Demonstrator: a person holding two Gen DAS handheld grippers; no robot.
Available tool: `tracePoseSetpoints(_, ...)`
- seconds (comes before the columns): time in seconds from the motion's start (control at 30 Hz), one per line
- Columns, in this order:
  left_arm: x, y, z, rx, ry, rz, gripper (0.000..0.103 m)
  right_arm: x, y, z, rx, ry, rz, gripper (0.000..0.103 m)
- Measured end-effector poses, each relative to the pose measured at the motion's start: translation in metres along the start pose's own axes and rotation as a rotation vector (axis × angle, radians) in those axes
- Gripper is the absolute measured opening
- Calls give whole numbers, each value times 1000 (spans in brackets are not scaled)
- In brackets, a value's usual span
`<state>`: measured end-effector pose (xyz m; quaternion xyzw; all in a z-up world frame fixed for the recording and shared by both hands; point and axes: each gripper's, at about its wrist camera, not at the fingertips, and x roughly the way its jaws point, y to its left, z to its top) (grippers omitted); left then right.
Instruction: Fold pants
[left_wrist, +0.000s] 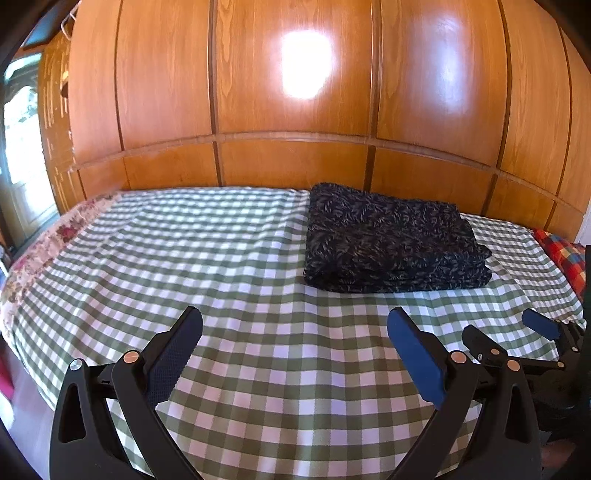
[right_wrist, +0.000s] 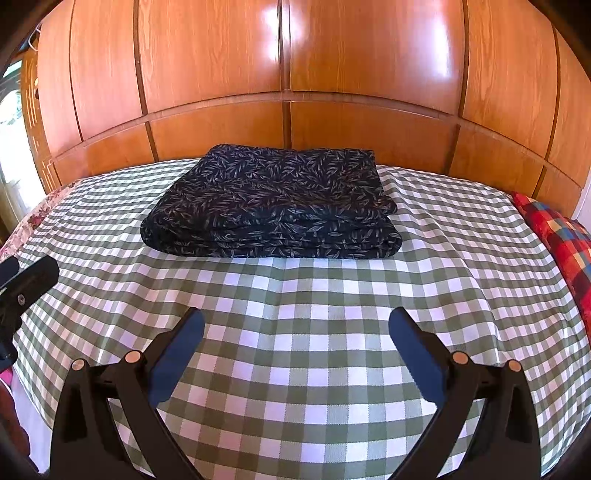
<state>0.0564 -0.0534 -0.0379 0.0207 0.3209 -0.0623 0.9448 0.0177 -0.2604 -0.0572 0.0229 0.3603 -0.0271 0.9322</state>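
Dark navy pants with a pale leaf print lie folded in a thick rectangular stack on the green-and-white checked bedspread, toward the far side of the bed; they also show in the right wrist view. My left gripper is open and empty, hovering above the bedspread, short of the pants and left of them. My right gripper is open and empty, above the bedspread in front of the pants. The right gripper shows at the right edge of the left wrist view.
A glossy wooden wardrobe wall stands behind the bed. A red, blue and yellow checked pillow lies at the bed's right edge. A floral cover runs along the left edge. A bright window is at far left.
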Motion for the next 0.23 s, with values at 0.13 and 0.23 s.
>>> tracePoseSetpoints(0.13, 5, -1, -1, -1, 19, 5, 99, 3, -5, 0, 4, 4, 0, 100)
tracePoseSetpoints(0.23, 12, -2, -4, -11, 42, 8, 99, 5, -9, 0, 12, 12, -4, 100)
